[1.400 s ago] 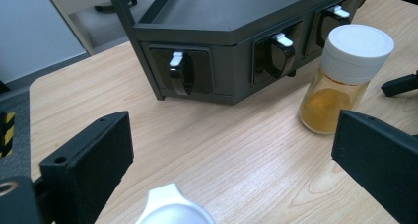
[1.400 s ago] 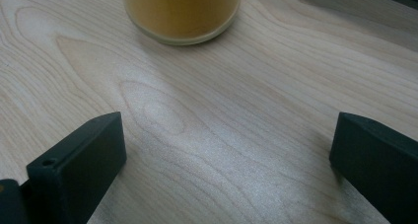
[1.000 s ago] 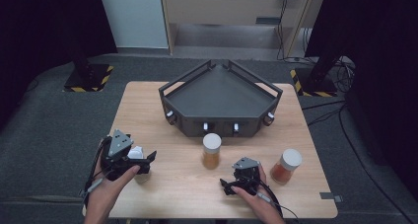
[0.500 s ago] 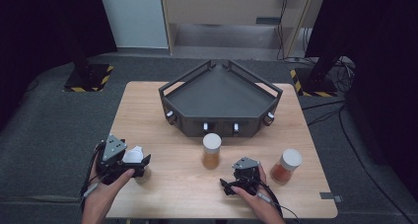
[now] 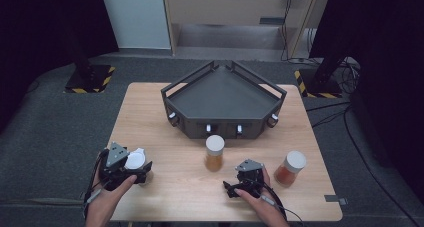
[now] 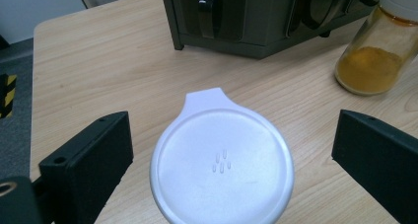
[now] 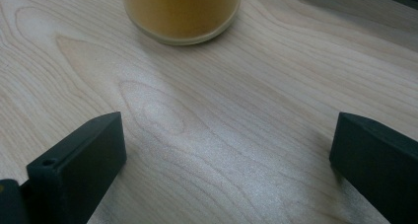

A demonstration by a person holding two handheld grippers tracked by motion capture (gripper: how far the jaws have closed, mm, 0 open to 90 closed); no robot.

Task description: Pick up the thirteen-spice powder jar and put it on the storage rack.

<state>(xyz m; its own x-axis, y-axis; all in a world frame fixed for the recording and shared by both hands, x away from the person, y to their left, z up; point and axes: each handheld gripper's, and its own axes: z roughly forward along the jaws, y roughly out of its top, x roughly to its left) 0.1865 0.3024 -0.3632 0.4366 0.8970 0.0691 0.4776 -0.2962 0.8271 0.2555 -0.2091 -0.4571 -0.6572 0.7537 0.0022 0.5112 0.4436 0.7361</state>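
Both my grippers spread wide over the table (image 5: 165, 122), nothing pinched.

My left gripper (image 6: 231, 150) straddles the white lid (image 6: 223, 167) of a jar at the table's near left; its jaws stand clear of the lid on both sides. My right gripper (image 7: 226, 150) hangs over bare wood, the yellow-powder jar (image 7: 180, 12) just ahead. An orange-powder jar (image 5: 290, 168) stands to its right, the dark tray (image 5: 223, 94) beyond.
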